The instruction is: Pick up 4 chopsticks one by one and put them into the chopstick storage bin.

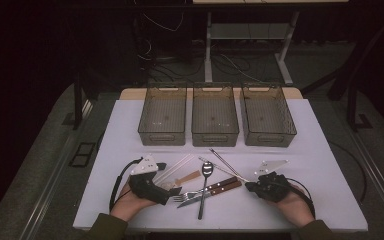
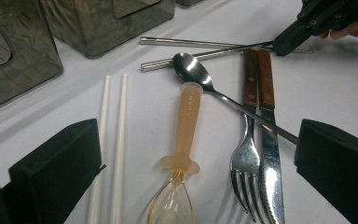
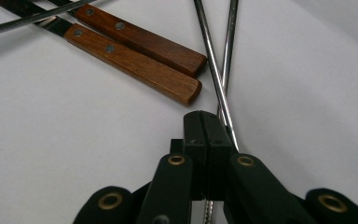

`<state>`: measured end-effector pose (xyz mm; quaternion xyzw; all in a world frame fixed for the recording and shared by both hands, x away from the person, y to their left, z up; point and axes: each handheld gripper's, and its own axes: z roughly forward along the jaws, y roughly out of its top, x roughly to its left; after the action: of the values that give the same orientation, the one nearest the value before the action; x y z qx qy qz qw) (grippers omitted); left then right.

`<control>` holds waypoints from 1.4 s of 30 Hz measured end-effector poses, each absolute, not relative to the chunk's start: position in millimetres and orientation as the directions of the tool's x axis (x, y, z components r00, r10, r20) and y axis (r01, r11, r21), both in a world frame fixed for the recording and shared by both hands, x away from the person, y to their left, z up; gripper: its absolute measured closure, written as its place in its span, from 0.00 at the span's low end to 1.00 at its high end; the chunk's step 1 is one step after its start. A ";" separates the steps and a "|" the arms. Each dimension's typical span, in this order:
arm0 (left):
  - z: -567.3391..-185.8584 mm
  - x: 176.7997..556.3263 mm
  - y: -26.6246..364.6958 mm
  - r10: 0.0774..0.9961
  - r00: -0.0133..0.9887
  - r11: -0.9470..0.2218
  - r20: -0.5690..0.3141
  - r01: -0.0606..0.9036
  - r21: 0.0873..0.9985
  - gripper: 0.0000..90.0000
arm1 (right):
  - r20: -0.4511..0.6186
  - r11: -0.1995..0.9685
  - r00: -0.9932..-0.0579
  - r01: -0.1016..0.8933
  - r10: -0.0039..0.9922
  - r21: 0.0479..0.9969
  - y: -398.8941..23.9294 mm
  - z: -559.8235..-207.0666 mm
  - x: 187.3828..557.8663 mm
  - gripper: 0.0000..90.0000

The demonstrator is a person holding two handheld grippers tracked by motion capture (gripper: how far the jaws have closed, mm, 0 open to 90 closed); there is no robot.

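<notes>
Cutlery lies on the white table (image 1: 305,150). There is a pair of white chopsticks (image 1: 172,167) (image 2: 119,140), a clear orange spoon (image 1: 187,177) (image 2: 189,116) and a metal spoon (image 1: 206,170) (image 2: 191,70). A fork (image 2: 244,158) and a knife (image 2: 270,163) with wooden handles (image 1: 225,186) (image 3: 135,51) lie side by side. Two metal chopsticks (image 1: 225,160) (image 2: 191,43) (image 3: 214,70) lie behind them. My left gripper (image 1: 172,192) (image 2: 196,158) is open, low over the orange spoon and the fork. My right gripper (image 1: 250,186) (image 3: 207,130) (image 2: 298,30) is shut, its tip over the near ends of the metal chopsticks; I cannot tell whether it grips one.
Three translucent grey bins stand in a row at the back of the table: left (image 1: 162,135), middle (image 1: 215,136), right (image 1: 269,136). Nothing lies inside them. Bare table stretches to both sides of the cutlery. Beyond the table are a dark floor and cables.
</notes>
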<state>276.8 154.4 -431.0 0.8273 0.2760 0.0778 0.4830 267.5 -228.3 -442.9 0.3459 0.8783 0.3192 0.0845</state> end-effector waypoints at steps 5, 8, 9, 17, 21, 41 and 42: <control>-430.9 276.6 154.4 0.532 0.835 -0.378 -0.140 0.381 0.844 0.00 | 0.060 0.559 -0.739 0.556 0.671 0.615 -231.5 -442.5 268.4 1.00; -430.8 276.6 154.3 0.530 0.836 -0.379 -0.139 0.381 0.844 0.00 | 0.037 0.566 -0.735 0.553 0.678 0.611 -234.2 -442.2 269.6 1.00; -430.9 276.5 154.2 0.530 0.836 -0.378 -0.140 0.381 0.844 0.00 | 0.037 0.562 -0.731 0.555 0.681 0.612 -235.1 -442.2 270.1 1.00; -430.9 276.5 154.1 0.530 0.836 -0.377 -0.141 0.381 0.844 0.00 | 0.009 0.563 -0.714 0.559 0.700 0.609 -244.2 -441.9 273.8 1.00; -430.9 276.5 154.2 0.529 0.837 -0.378 -0.140 0.380 0.844 0.00 | -0.001 0.563 -0.708 0.562 0.706 0.606 -248.8 -441.6 275.2 1.00; -430.7 276.6 154.3 0.526 0.839 -0.378 -0.138 0.376 0.846 0.00 | 0.007 0.557 -0.692 0.587 0.722 0.588 -284.6 -440.3 274.3 1.00; -430.7 276.6 154.4 0.526 0.839 -0.379 -0.138 0.376 0.846 0.00 | 0.007 0.558 -0.693 0.586 0.721 0.587 -287.0 -440.2 273.6 1.00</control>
<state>276.6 154.4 -430.7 0.8267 0.2728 0.0768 0.4861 273.6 -287.0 -440.2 0.3736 0.8748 0.2852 0.1180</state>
